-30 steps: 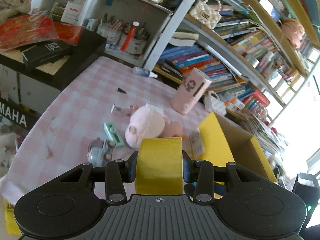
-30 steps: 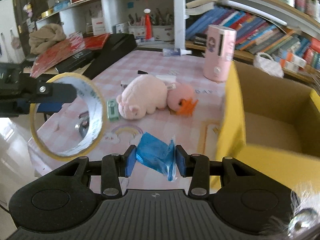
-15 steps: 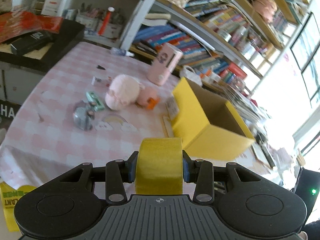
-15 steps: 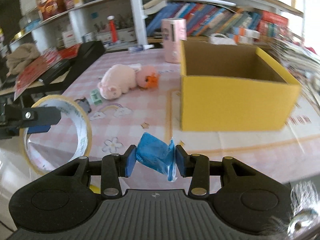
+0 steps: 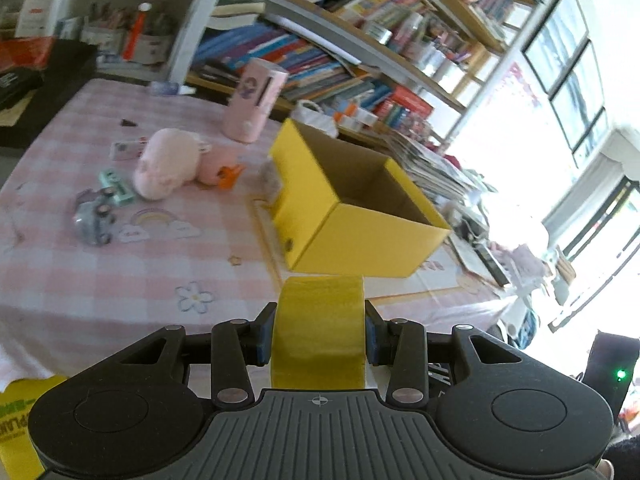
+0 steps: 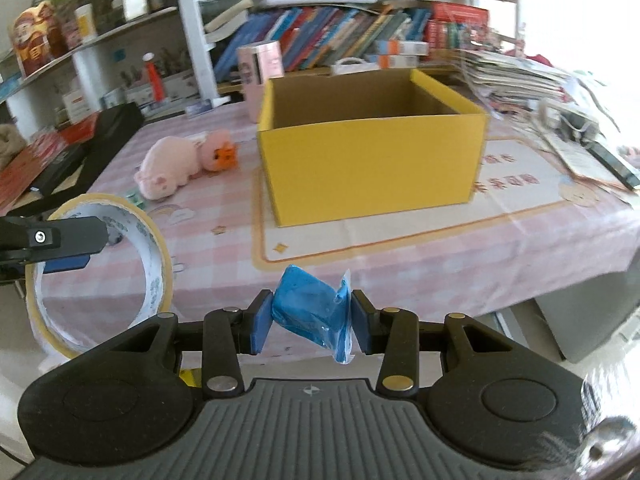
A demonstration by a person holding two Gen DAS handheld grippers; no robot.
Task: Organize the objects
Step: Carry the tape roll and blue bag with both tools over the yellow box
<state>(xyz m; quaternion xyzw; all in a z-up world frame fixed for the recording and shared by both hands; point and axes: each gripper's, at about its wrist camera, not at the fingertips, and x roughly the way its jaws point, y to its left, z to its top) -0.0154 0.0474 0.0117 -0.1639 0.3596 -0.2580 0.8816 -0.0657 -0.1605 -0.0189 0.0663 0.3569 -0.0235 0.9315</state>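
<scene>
Ahead of both grippers spreads the table (image 6: 420,248) under a pink checked cloth, with crowded bookshelves (image 5: 352,52) rising behind its far edge. The open yellow box (image 6: 372,168) stands on the table straight ahead of the right gripper and ahead and slightly right of the left gripper; what shows of its brown inside is bare. The tall pink container (image 5: 254,106) stands upright beyond the box's left corner, near the shelves. The pink plush pig (image 6: 168,168) lies on the cloth ahead and to the left of both grippers, a smaller pink toy with an orange beak (image 6: 220,154) touching its far side. Nearer the left gripper, a small grey toy car (image 5: 94,220) and a mint green item (image 5: 116,188) lie just beside the pig. The left gripper (image 5: 319,338) is clamped on the roll of yellow tape (image 5: 320,332), its pads pressing the roll's two flat sides; in the right wrist view the same roll (image 6: 100,276) hangs off to the left, above the table's near edge. The right gripper (image 6: 310,326) is closed on a blue wrapped packet (image 6: 310,314), held clear of the table, short of the box.
</scene>
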